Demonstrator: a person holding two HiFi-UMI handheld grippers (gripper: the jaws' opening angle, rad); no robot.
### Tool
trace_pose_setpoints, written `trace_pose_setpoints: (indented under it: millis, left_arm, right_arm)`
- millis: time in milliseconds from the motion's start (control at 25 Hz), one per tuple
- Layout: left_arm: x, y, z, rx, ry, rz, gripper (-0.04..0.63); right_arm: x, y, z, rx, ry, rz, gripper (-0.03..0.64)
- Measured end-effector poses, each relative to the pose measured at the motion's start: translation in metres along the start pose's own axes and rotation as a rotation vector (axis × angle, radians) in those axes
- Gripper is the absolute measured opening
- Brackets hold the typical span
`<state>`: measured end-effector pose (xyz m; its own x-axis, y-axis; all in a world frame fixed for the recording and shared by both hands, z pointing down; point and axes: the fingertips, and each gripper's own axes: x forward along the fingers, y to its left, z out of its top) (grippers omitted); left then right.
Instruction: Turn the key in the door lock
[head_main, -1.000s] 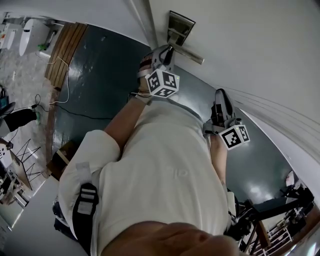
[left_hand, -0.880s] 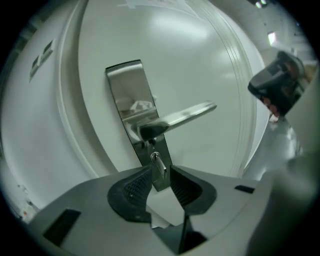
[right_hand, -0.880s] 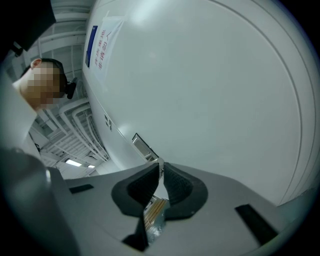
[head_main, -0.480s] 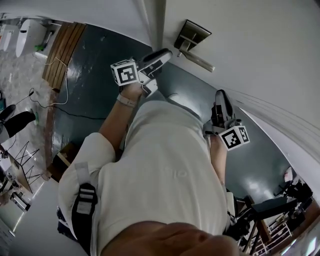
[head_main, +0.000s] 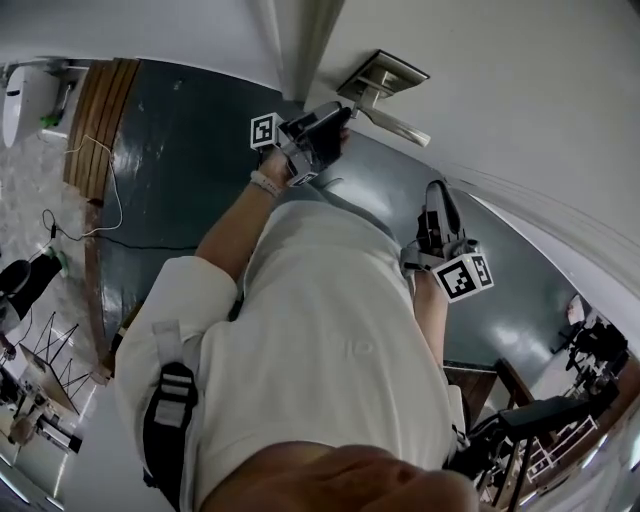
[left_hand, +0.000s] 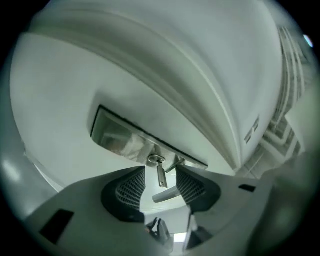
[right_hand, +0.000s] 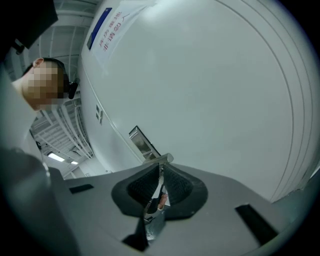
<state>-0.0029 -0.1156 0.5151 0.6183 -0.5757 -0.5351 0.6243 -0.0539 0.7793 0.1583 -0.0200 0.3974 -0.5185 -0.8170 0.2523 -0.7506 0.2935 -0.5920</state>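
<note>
Since 1 s ago left tongs (head_main: 335, 120) rolled back, just opened; pads clear of key (left_hand: 160, 174), left in lock (left_hand: 120, 134). Right tongs (right_hand: 160, 176) closed, idle.

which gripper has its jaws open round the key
The left gripper: its jaws have just been opening and now stand apart either side of the key, pads clear of it. The right gripper is shut.

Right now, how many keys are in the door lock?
1. The key sticks out of the lock plate, next to the lever handle. No other key is visible.
</note>
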Motion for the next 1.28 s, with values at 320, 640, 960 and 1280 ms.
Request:
trace_pose_setpoints:
  millis: [320,640,960,1280]
  left_arm:
    - [0.015,0.019,-0.01,-0.204,0.043,-0.119,0.176]
    - [0.023,0.005,-0.005,-0.297,0.013,-0.249,0.038]
    - [0.023,0.006,-0.004,-0.174,-0.003,-0.133,0.032]
    - [0.025,0.004,-0.006,0.183,0.051,0.237,0.043]
  right_arm:
    - [0.003,0.001,-0.007,0.008,-0.019,-0.062,0.046]
    - [0.007,0.001,-0.009,0.013,-0.03,-0.088,0.046]
    - [0.013,0.001,-0.011,0.013,-0.016,-0.081,0.046]
    - [0.013,0.0,-0.009,0.016,-0.014,-0.056,0.046]
